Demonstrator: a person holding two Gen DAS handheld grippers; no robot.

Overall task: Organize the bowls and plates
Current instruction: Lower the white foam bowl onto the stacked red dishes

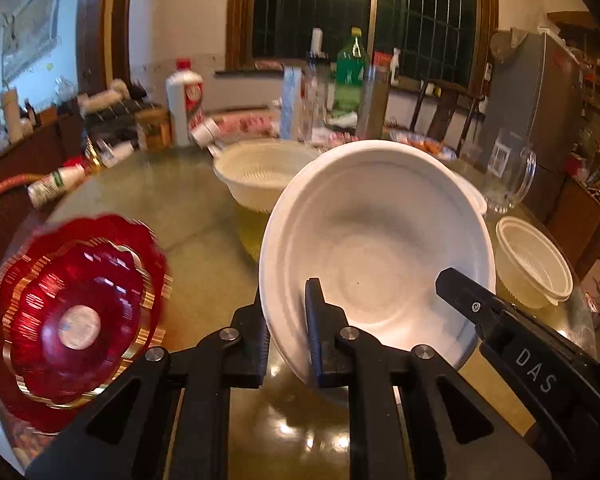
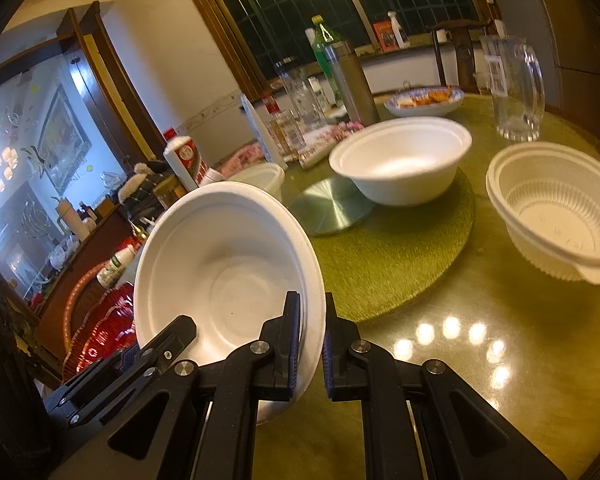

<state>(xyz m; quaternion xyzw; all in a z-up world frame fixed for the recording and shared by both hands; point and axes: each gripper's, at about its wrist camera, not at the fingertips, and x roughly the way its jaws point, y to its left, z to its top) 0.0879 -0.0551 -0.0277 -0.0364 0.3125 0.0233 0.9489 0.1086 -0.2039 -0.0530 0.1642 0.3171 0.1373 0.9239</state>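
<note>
Gripping one tilted white bowl [image 1: 380, 248]: both grippers.

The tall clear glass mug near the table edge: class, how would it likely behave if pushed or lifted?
The glass mug is probably heavy and breakable. Tall and narrow, it might tip if pushed high. The glossy table would likely let it slide.

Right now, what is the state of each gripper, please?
Left gripper: shut on the rim of the white bowl, which is tilted.
Right gripper: shut on the opposite rim of the same bowl.
</note>
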